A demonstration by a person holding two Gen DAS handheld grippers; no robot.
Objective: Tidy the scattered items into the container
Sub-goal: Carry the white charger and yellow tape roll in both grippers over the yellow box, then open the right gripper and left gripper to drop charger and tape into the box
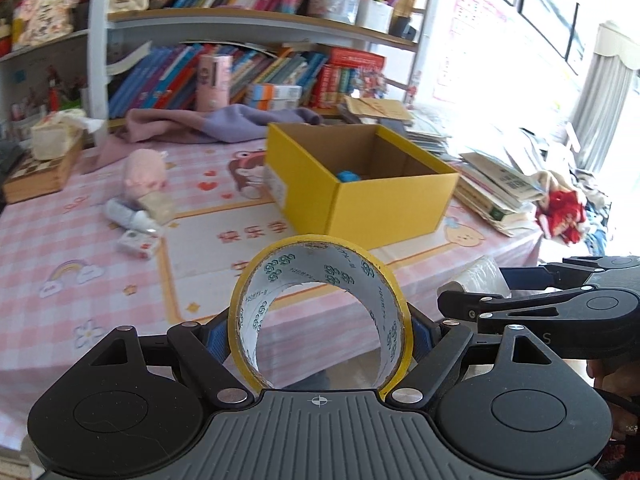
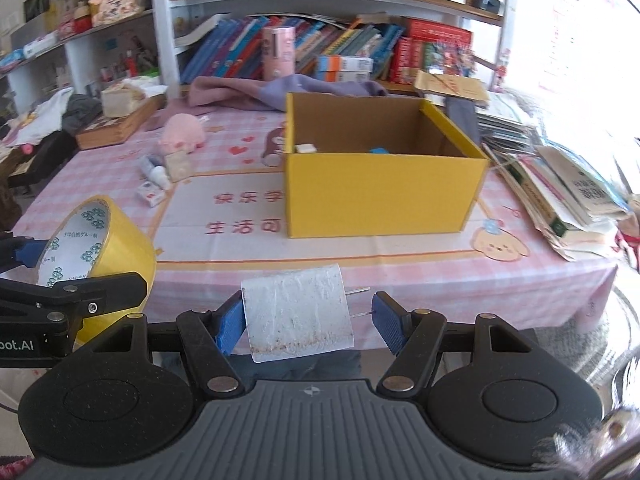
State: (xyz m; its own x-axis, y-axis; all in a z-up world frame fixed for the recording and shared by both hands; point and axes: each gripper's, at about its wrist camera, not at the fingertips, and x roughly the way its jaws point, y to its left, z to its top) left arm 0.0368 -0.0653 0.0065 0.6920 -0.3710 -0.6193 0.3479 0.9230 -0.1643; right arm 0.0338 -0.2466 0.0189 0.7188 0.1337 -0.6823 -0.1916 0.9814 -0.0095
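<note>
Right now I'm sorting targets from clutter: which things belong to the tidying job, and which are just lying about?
Job:
yellow box
tape roll in left claw
white charger in right claw
pink plush
small bottle
small carton

Lying about:
shelf books
purple cloth
stacked books

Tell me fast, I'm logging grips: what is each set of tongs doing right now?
Left tongs: closed on the yellow tape roll.
Right tongs: white charger plug sits between them; whether it is gripped cannot be told.
</note>
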